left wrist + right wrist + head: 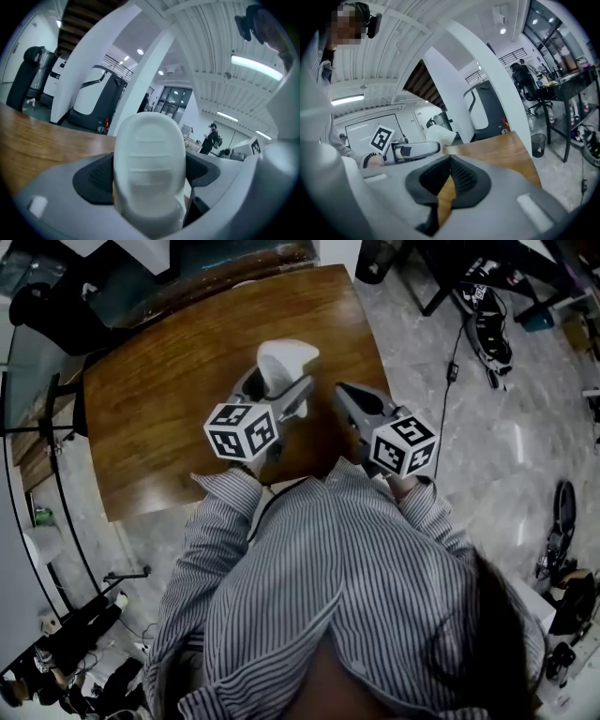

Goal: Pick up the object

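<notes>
A white rounded object [284,362] with ribbed lines on its face is clamped in my left gripper [278,390], lifted above the brown wooden table [169,399]. In the left gripper view the white object [150,168] fills the gap between the dark pads and stands upright. My right gripper [349,401] hangs beside it on the right, shut with nothing inside; its pads [461,180] meet at the tip, with table wood showing through the gap below. From the right gripper view the white object [439,136] and the left gripper [417,150] appear at left.
The table's right edge [380,352] drops to a grey tiled floor with cables and equipment [487,324]. Dark chairs and stands [42,306] line the left side. The person's striped sleeves [225,512] sit below the grippers.
</notes>
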The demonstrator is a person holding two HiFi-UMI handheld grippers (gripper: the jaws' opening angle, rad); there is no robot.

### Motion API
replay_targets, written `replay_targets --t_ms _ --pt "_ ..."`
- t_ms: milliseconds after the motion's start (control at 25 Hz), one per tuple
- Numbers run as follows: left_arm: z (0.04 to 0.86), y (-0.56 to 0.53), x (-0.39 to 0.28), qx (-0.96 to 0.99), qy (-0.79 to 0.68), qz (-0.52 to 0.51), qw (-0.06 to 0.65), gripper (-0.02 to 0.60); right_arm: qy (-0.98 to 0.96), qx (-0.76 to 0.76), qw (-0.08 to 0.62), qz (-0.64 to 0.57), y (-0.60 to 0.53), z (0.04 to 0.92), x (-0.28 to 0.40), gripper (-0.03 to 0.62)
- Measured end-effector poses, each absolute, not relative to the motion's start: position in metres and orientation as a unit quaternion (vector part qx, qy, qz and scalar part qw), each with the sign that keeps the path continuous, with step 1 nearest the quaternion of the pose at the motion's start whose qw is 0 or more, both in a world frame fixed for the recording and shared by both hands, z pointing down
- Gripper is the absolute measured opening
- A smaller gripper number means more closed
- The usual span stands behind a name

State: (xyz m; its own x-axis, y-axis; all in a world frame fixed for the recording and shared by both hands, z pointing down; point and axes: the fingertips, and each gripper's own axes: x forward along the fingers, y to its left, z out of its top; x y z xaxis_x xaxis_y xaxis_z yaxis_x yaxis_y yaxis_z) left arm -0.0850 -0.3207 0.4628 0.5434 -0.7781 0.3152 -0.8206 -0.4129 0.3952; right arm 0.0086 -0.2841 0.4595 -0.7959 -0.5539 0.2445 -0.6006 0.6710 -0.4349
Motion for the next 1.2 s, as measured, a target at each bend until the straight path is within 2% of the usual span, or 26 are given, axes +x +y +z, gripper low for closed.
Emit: replay_targets --t_ms 120,400,1200 --pt "0.451 -0.302 -0.099 0.833 -0.485 -0.018 0.266 0.453 -0.924 0.299 0.052 0.235 -0.274 0.452 -0.006 0.002" --pt "0.45 -0.274 -0.127 0.822 -0.494 -0.068 0.275 0.453 -0.935 0.274 0.06 0.218 -0.262 0.443 -0.037 0.002" --pt "0.449 -0.261 -0.135 0.819 -0.495 -0.071 0.281 0.453 -0.937 0.276 0.084 0.196 -0.25 0.439 -0.048 0.002"
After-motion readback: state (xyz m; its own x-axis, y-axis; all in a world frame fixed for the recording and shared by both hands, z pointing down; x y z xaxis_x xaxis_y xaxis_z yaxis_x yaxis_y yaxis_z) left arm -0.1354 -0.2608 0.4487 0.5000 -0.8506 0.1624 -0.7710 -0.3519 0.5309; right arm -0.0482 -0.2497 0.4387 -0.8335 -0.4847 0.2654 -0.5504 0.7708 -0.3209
